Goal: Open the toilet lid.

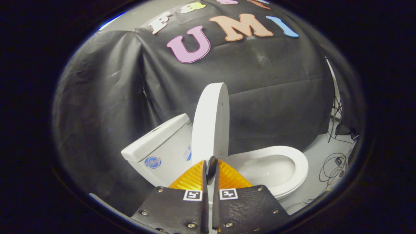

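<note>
The white toilet lid (pixel 209 120) stands raised, nearly upright, leaning back toward the white tank (pixel 162 146). I see it almost edge-on. To the right of the lid the seat ring and open bowl (pixel 276 169) are uncovered. My gripper (pixel 211 166) is low and just in front of the lid's lower end. Its two fingers are pressed close together, leaving only a thin slit. I see nothing held between them, and the lid's base is partly hidden behind the fingertips.
Black cloth walls close in behind and to the left of the toilet. Loose cables (pixel 334 165) lie on the pale floor to the right of the bowl, near a stand leg (pixel 334 120).
</note>
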Tool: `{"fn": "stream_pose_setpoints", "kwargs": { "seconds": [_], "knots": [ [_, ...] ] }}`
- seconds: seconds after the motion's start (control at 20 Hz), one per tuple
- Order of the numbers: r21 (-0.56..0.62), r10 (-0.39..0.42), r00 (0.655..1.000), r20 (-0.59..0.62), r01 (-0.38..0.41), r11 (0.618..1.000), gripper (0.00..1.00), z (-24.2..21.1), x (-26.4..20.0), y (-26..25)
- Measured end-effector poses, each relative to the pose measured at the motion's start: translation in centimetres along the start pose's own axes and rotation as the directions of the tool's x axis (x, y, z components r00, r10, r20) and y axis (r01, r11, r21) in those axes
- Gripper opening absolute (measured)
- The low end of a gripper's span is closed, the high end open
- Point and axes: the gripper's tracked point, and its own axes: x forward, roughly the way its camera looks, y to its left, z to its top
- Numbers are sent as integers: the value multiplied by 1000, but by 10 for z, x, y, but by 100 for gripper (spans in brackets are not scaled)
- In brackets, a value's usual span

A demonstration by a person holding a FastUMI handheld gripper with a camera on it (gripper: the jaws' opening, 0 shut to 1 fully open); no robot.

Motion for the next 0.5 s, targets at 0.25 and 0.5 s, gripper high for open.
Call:
{"fn": "stream_pose_setpoints", "kwargs": {
  "seconds": [0.25,0.5],
  "knots": [
    [-9,17,1000,7,-17,1000,5,1,2,12],
    [16,50,999,14,-50,999,5,0,4,23]
  ]
}}
